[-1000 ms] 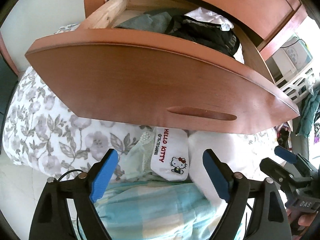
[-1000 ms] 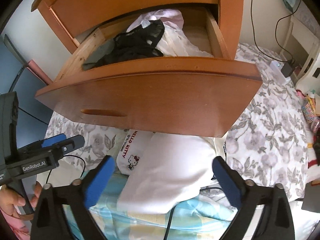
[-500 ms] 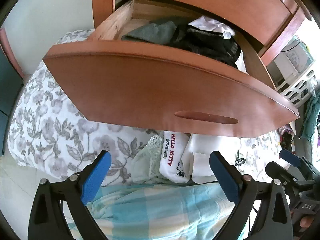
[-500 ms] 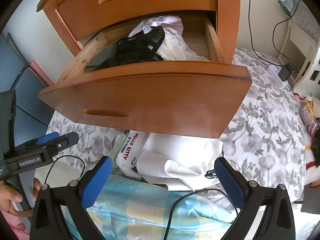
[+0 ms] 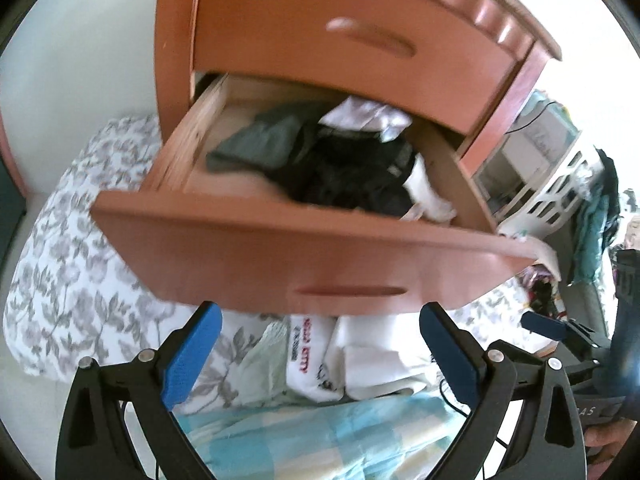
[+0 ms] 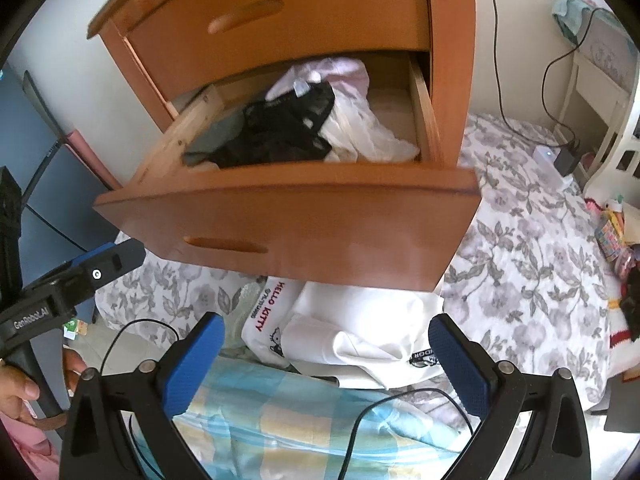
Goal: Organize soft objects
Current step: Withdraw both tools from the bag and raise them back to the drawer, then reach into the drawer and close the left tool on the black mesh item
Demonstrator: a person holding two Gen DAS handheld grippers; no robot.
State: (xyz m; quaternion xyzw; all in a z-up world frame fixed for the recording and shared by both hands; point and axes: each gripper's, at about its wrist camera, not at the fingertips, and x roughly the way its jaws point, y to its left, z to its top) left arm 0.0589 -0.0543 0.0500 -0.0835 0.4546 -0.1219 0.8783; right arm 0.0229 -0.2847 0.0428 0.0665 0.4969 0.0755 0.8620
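A wooden drawer stands pulled out over the bed. It holds black clothes, a grey-green garment and white garments. Below its front lie a white Hello Kitty cloth, a folded white garment and a pale green mesh cloth. My left gripper is open and empty, below the drawer front. My right gripper is open and empty above the white garment.
A floral bedspread covers the bed. A blue and yellow checked blanket lies nearest me. A black cable crosses it. A white slatted basket stands right of the dresser. The upper drawer is closed.
Both grippers have pulled back and risen, so the drawer's inside shows more. The left view is now blurred by motion. The clothes have not moved in the last half second.
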